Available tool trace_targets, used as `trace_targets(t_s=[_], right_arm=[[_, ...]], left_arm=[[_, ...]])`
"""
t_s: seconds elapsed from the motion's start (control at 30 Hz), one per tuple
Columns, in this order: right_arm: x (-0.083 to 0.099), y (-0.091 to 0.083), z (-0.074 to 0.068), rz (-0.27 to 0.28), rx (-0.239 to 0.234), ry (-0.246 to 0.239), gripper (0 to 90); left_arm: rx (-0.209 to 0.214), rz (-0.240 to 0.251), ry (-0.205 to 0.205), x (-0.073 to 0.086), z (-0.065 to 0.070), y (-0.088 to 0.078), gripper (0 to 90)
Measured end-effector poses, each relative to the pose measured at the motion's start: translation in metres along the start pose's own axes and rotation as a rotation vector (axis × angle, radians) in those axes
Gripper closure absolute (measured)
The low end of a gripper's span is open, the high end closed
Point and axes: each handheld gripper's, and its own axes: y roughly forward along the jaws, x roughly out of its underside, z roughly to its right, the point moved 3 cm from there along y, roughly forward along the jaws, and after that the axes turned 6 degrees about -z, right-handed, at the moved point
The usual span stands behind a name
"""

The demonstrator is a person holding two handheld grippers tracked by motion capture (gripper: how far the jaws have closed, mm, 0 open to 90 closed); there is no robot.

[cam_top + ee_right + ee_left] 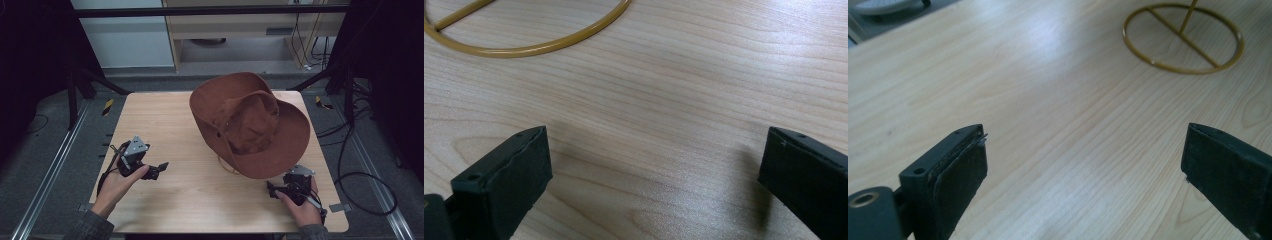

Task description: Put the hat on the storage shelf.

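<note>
Hat (pixel 250 125) sits brim-up on a gold wire stand (pixel 1183 37) at mid-right of the table (pixel 165 120). Your left gripper (pixel 161 167) is near the front-left edge, jaws wide apart, holding nothing. Your right gripper (pixel 272 190) is just below the brim, jaws also wide, nothing btwn them.

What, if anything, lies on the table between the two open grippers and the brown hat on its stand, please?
Nothing visible. Bare tabletop separates the left gripper from the brown hat, and the right gripper sits just below its brim. Both gripper views show bare wood up to the gold wire stand base.
</note>
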Motion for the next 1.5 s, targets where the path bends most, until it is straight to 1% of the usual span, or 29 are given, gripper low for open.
trace_targets(t_s=[0.07, 0.17, 0.33, 0.43, 0.5, 0.57, 0.63, 0.77, 0.8, 0.87, 0.9, 0.97, 1.07, 1.1, 1.13, 1.17, 1.23, 1.3, 1.37, 1.5], right_arm=[[0.000, 0.000, 0.000, 0.000, 0.000, -0.001, 0.5], [0.000, 0.000, 0.000, 0.000, 0.000, 0.000, 0.5], [0.000, 0.000, 0.000, 0.000, 0.001, 0.000, 0.5], [0.000, 0.000, 0.000, 0.000, 0.001, -0.001, 0.5], [0.000, 0.000, 0.000, 0.000, 0.001, 0.000, 0.5], [0.000, 0.000, 0.000, 0.000, 0.001, -0.001, 0.5], [0.000, 0.000, 0.000, -0.001, 0.002, -0.002, 0.5], [0.000, 0.000, 0.000, -0.001, 0.001, -0.001, 0.5], [0.000, 0.000, 0.000, 0.000, 0.001, -0.002, 0.5], [0.000, 0.000, 0.000, -0.001, 0.002, -0.002, 0.5], [0.000, 0.000, 0.000, -0.001, 0.003, -0.001, 0.5], [0.000, 0.000, 0.000, -0.003, 0.003, 0.000, 0.5], [0.000, 0.000, 0.000, -0.003, 0.004, 0.001, 0.5], [0.000, 0.000, 0.000, -0.003, 0.003, 0.001, 0.5], [0.000, 0.000, 0.000, -0.003, 0.004, 0.002, 0.5], [0.000, 0.000, 0.000, -0.003, 0.004, 0.001, 0.5], [0.000, 0.000, 0.000, -0.001, 0.003, -0.002, 0.5], [0.000, 0.000, 0.000, -0.001, 0.003, -0.001, 0.5], [0.000, 0.000, 0.000, -0.003, 0.004, 0.001, 0.5], [0.000, 0.000, 0.000, -0.003, 0.004, 0.001, 0.5]], left_arm=[[-0.008, -0.015, -0.004, 0.008, -0.001, 0.004, 4.1], [-0.021, -0.048, 0.007, 0.019, -0.003, 0.009, 4.0], [-0.016, -0.073, -0.018, 0.035, -0.007, 0.016, 3.8], [-0.031, -0.094, -0.020, 0.044, -0.011, 0.020, 3.8], [-0.032, -0.100, -0.038, 0.051, -0.015, 0.021, 3.7], [-0.034, -0.110, -0.045, 0.056, -0.018, 0.022, 3.5], [-0.040, -0.116, -0.065, 0.061, -0.022, 0.023, 3.4], [-0.039, -0.127, -0.078, 0.069, -0.027, 0.026, 3.2], [-0.029, -0.135, -0.091, 0.072, -0.028, 0.028, 3.2], [-0.013, -0.136, -0.115, 0.075, -0.029, 0.030, 3.4], [-0.012, -0.136, -0.126, 0.077, -0.030, 0.032, 3.2], [-0.017, -0.145, -0.117, 0.080, -0.031, 0.033, 3.3], [-0.015, -0.156, -0.124, 0.084, -0.031, 0.037, 3.2], [-0.021, -0.162, -0.128, 0.085, -0.031, 0.038, 3.2], [-0.026, -0.166, -0.121, 0.086, -0.032, 0.039, 2.1], [-0.030, -0.154, -0.124, 0.086, -0.031, 0.039, 2.1], [-0.043, -0.148, -0.109, 0.087, -0.032, 0.040, 2.0], [-0.036, -0.130, -0.103, 0.089, -0.033, 0.040, 0.2], [-0.029, -0.128, -0.102, 0.090, -0.034, 0.040, 0.1], [-0.030, -0.129, -0.097, 0.091, -0.034, 0.039, 0.0]])
